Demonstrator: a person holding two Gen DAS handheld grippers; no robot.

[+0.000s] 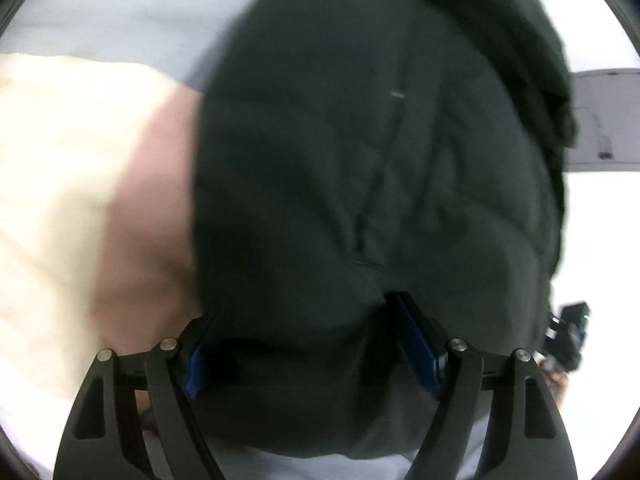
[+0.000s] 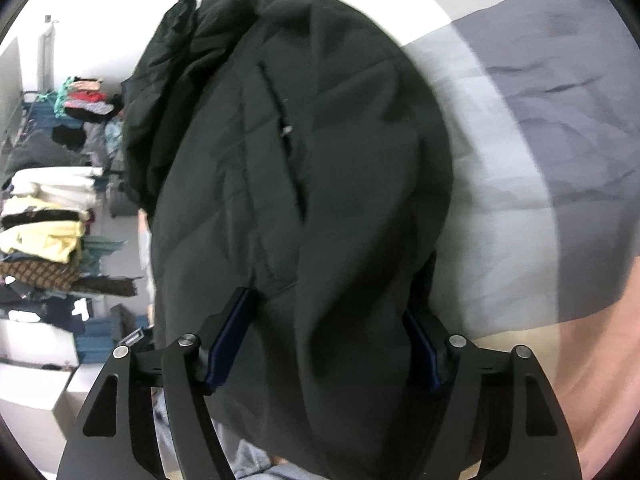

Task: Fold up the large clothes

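Note:
A large black quilted jacket (image 1: 360, 168) fills the left wrist view and hangs over my left gripper (image 1: 308, 320). Its blue-padded fingers (image 1: 416, 344) stand wide apart with a thick fold of the jacket bunched between them. In the right wrist view the same jacket (image 2: 320, 160), with a zipped pocket, drapes over my right gripper (image 2: 328, 332). Those fingers (image 2: 228, 340) also stand wide apart with jacket cloth between them. The fingertips of both grippers are partly hidden by cloth.
A bed with a grey and white sheet (image 2: 540, 140) lies under the jacket. A cream and pink blanket (image 1: 80, 180) lies beside it. Piles of folded clothes (image 2: 48, 208) and white boxes (image 2: 36, 380) stand at the left of the right wrist view.

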